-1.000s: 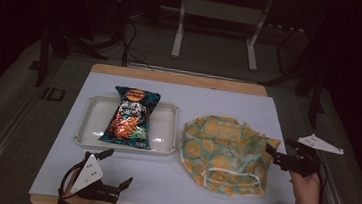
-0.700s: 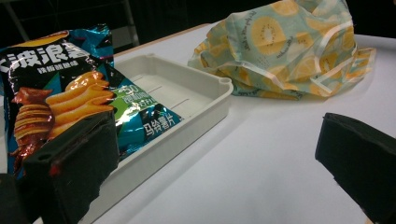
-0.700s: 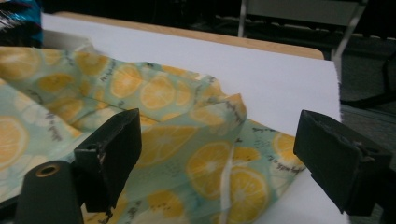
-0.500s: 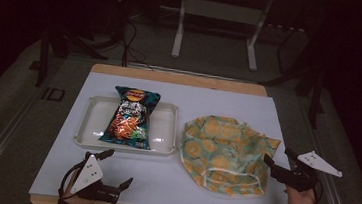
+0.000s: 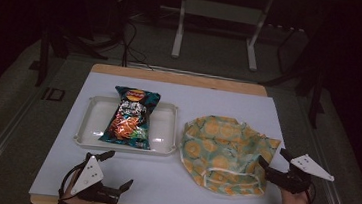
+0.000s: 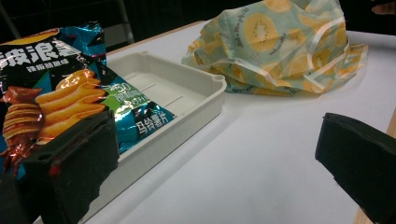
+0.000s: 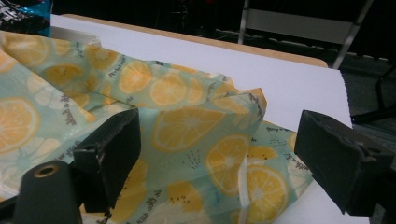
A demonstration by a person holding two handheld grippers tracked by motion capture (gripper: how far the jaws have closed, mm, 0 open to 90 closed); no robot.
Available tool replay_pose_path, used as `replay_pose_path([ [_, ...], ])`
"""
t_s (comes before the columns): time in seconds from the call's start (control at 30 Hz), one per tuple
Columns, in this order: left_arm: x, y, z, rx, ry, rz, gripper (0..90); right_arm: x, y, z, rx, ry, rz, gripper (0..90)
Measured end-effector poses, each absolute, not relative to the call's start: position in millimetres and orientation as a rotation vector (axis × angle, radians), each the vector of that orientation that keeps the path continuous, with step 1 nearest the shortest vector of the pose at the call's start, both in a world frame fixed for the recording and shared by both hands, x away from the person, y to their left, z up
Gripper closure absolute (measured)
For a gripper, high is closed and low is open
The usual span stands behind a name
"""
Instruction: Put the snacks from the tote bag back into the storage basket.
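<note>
Chips in a teal bag (image 5: 131, 118) lie in the white tray (image 5: 167, 126); beside that tray sits a lemon-print cloth bag (image 5: 222, 151). Right claw (image 5: 269, 161) gapes at its edge, left claw (image 5: 117, 170) gapes empty nearby.

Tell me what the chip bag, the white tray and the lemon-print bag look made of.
Crinkled teal chip bag: glossy foil film, judging by its glints. Rectangular white tray: likely matte moulded plastic, with rounded rim and ribs. Lemon-print bag: soft thin fabric or nonwoven, folding loosely.
</note>
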State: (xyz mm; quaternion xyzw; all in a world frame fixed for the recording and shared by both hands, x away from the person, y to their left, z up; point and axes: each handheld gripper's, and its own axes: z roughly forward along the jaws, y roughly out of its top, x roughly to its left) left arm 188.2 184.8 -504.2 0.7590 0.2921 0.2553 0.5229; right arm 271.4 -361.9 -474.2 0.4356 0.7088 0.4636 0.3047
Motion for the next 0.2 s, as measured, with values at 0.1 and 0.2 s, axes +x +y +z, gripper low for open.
replay_pose_path([
  [0.1, 188.3, 184.6, -504.2, 1.818, 0.697, 0.611, 0.1, 271.7, -362.8, -475.3, 1.16, 1.874, 1.226, 14.5],
  [0.2, 188.4, 184.4, -504.4, 1.821, 0.698, 0.609, 0.1, 272.1, -363.9, -475.8, 1.171, 1.873, 1.223, 14.5],
])
